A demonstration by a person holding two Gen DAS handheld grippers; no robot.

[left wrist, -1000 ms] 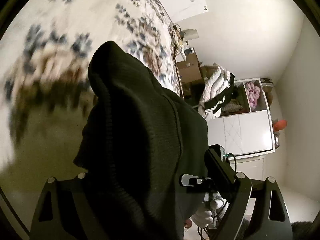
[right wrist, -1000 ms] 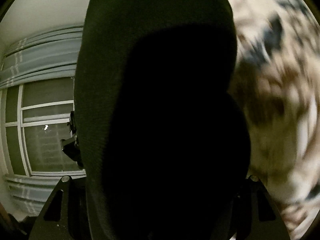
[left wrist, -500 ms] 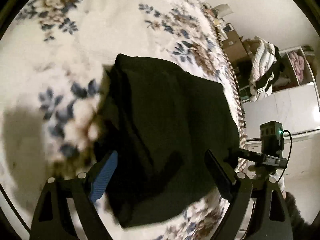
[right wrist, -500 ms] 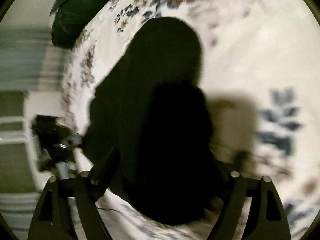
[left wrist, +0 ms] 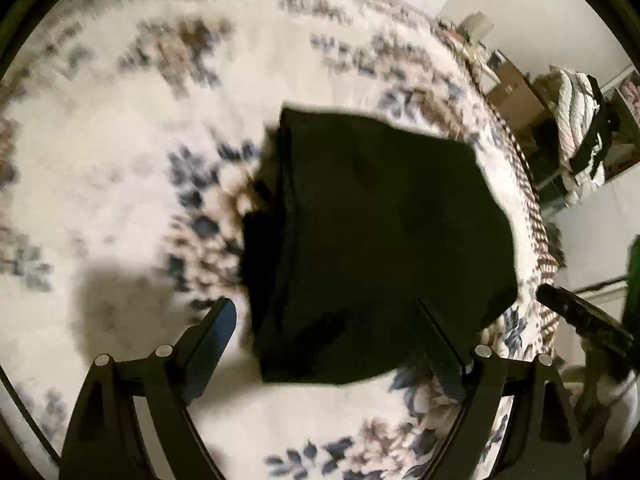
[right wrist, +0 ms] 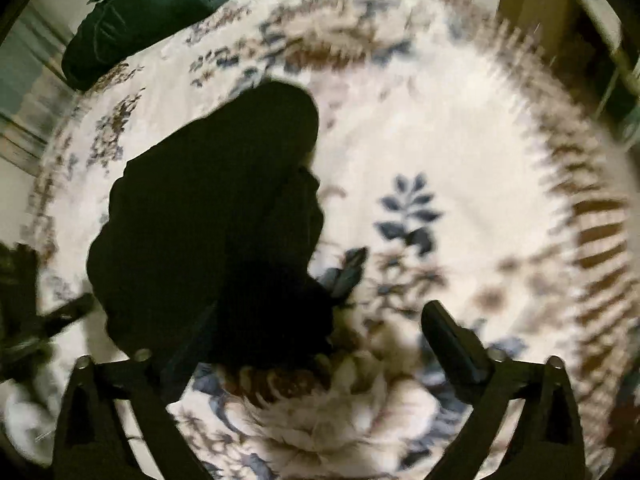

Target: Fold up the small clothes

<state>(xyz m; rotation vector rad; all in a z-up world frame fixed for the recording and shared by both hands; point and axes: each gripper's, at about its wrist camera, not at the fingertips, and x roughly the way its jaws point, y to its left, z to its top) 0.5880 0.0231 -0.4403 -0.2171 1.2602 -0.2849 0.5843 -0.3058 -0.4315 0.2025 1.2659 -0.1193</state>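
A small black knitted garment [left wrist: 376,240] lies folded on a white bedspread [left wrist: 120,160] with blue and brown flowers. My left gripper [left wrist: 324,324] is open and empty, its fingers apart just above the garment's near edge. In the right wrist view the garment [right wrist: 208,216] lies left of centre. My right gripper [right wrist: 320,332] is open and empty above its near right corner, the left finger dark against the cloth. Both views are blurred by motion.
A dark green pillow [right wrist: 144,12] lies at the far left of the bed. Past the bed's right edge stand cardboard boxes [left wrist: 516,96], a white cabinet with a quilted jacket [left wrist: 576,128], and the other gripper [left wrist: 584,316].
A second ago both grippers held the garment up in the air. They lowered it onto the bed, opened and let go; now both have drawn back a little.
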